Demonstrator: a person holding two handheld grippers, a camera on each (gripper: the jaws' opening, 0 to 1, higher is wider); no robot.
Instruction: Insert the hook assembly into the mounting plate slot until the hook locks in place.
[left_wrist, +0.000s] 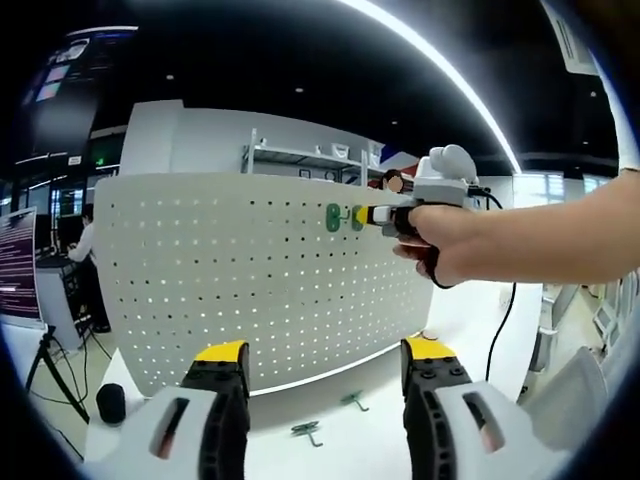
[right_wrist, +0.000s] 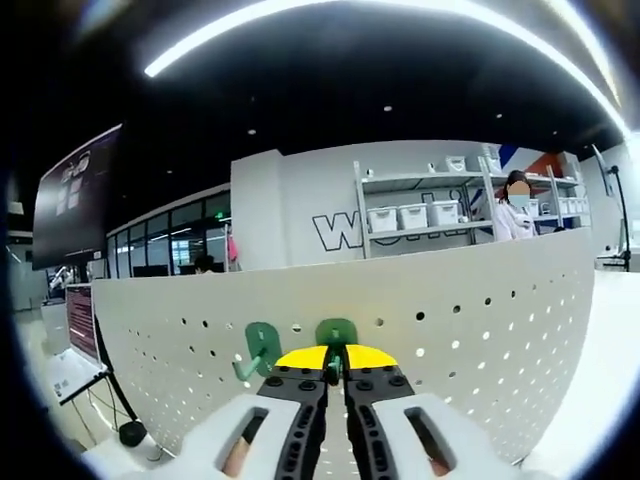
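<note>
Two green hooks sit side by side near the top of the white pegboard (left_wrist: 250, 280), the mounting plate standing upright on the white table (left_wrist: 380, 440). In the left gripper view, the right gripper (left_wrist: 372, 215) reaches in from the right, held by a person's hand (left_wrist: 440, 240), with its yellow tips against the second hook (left_wrist: 356, 218); the first hook (left_wrist: 333, 217) hangs just beside it on the board. The right gripper view looks straight at the board: the jaws are nearly closed, pinching the second hook (right_wrist: 336, 335) between them, while the first hook (right_wrist: 260, 347) sits just to the left, free of the gripper. The left gripper (left_wrist: 325, 365) hovers in front of the board's lower part, jaws wide apart and holding nothing. Two more green hooks (left_wrist: 308, 431) lie on the table near the board's foot, a little apart from each other.
</note>
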